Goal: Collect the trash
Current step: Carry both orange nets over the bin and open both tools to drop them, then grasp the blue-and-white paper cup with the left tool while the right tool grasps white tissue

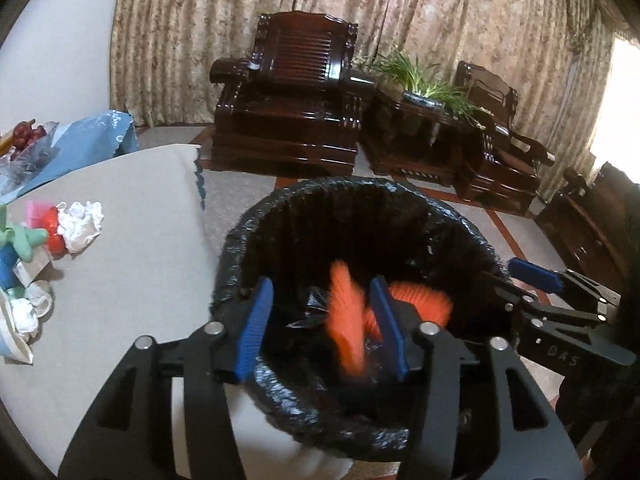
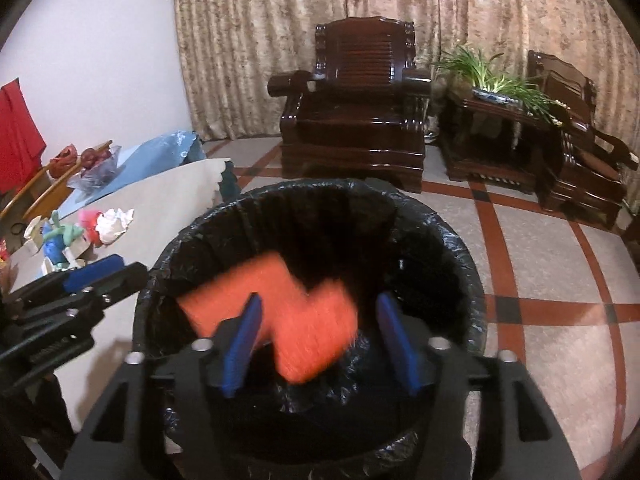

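A bin lined with a black bag (image 1: 248, 240) (image 2: 440, 232) stands beside the table, right under both grippers. My left gripper (image 1: 322, 328) is open over its mouth, the blue pads (image 1: 256, 328) wide apart. A blurred orange thing (image 1: 346, 320) is inside the bin between them, touching neither. My right gripper (image 2: 320, 344) is also open over the bin. The orange thing (image 2: 280, 312) shows behind its left pad and clear of the right one. Each gripper shows in the other's view: the right gripper (image 1: 536, 292), the left gripper (image 2: 96, 280). Crumpled white paper (image 1: 82, 226) (image 2: 116, 224) lies on the table.
On the grey table (image 1: 140, 260) are a red and pink item (image 1: 52, 232), a green toy figure (image 1: 24, 240), more white scraps (image 1: 24, 312) and a fruit bowl (image 1: 28, 144) on blue cloth. Dark wooden armchairs (image 2: 352, 120) and a potted plant (image 2: 492, 76) stand across the tiled floor.
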`<state>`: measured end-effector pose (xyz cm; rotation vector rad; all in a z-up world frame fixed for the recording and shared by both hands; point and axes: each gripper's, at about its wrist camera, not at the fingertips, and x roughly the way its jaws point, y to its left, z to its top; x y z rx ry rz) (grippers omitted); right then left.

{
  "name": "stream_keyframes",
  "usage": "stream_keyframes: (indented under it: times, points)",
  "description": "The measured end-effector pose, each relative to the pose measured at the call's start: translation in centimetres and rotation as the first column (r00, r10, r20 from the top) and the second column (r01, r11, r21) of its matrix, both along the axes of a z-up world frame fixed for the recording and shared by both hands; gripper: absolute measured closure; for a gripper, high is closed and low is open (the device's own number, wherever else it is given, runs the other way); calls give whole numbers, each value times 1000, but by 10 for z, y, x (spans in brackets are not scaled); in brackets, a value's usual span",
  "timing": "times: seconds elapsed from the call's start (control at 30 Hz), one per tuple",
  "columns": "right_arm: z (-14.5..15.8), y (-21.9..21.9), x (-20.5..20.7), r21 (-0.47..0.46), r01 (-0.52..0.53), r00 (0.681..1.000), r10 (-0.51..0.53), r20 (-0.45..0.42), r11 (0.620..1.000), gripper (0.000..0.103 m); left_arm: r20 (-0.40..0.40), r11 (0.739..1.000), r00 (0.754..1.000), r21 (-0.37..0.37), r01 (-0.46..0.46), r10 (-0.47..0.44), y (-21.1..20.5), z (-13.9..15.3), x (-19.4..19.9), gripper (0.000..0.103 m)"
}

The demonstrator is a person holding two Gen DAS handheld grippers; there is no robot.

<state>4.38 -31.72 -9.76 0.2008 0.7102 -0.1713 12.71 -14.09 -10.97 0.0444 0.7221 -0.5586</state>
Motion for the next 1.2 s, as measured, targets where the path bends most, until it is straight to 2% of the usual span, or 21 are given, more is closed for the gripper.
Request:
stream_keyframes:
  times: [0.07,0.13,0.17,0.33,0.5,0.7,0.83,0.97,1.2]
  points:
    - [3,4,0,-7,-5,1000,5,18,1000,12,13,1000,1000,-2,-26,26,10,3,-2,39]
    - [8,10,1,-6,-20,999,20,36,1000,6,29,998,998,2,-58,58,22,7,0,31]
    - [10,12,2,-4,-28,999,28,43,1000,6,43,997,996,10,-81,81,30,9,-1,26]
    - [20,40,12,20,-102,992,100,79,995,6,88,981,978,31,-191,188,75,19,-5,15]
    - [27,82,30,24,-208,972,204,119,978,6,113,943,940,51,-328,321,134,24,-5,14]
    - [29,141,55,6,-345,929,340,146,939,6,139,875,875,87,-477,463,199,24,0,14]
    - [25,177,70,-4,-413,901,409,148,911,6,124,823,828,100,-559,547,241,17,6,14]
    - [19,202,81,-16,-449,884,447,137,893,6,104,800,809,119,-588,579,264,4,15,12]
    - [8,220,96,-18,-470,877,469,107,883,6,44,793,803,139,-594,594,281,-26,35,12]
